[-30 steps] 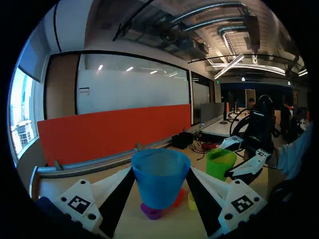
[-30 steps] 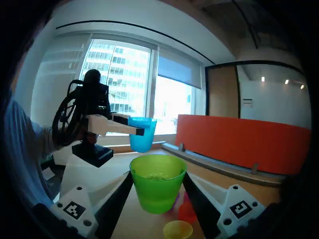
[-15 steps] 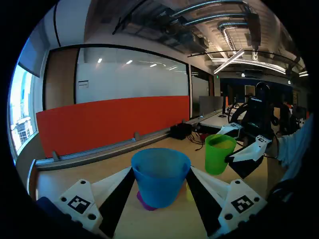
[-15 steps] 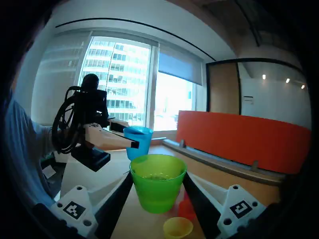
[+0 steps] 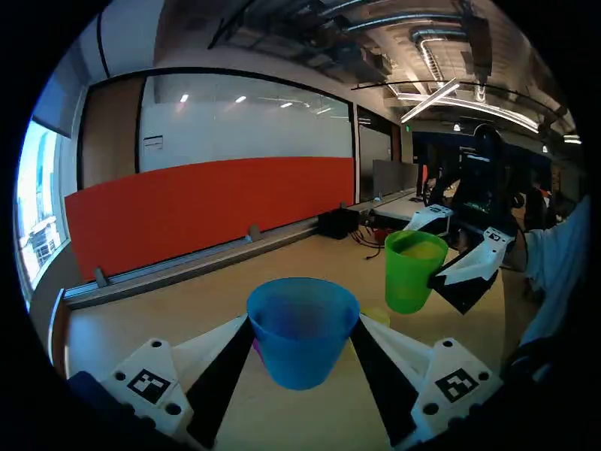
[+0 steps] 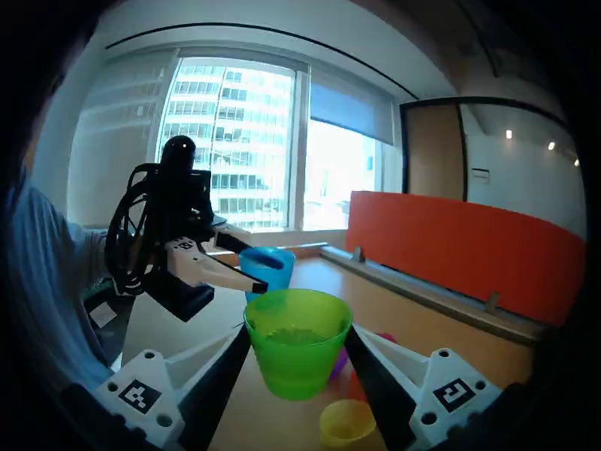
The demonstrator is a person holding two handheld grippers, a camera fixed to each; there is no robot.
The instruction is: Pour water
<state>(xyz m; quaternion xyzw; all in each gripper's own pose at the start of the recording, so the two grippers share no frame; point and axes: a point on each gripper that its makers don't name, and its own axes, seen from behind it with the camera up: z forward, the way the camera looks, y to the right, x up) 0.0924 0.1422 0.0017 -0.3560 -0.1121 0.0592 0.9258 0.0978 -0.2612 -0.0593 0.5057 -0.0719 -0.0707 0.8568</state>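
The left gripper point(image 5: 303, 325) has its jaws clamped on the blue cup point(image 5: 303, 352), which is upright. The right gripper point(image 6: 298, 337) clamps the green cup point(image 6: 298, 367), part full, near the blue cup's right side but apart. Best bring the green lip over the blue cup's mouth, then tip slowly.

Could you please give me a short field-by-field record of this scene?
left tongs: shut on blue cup, held upright
right tongs: shut on green cup, held upright
green cup contents: looks like some liquid inside
on table: small yellow cup, purple cup
backdrop: orange partition, window
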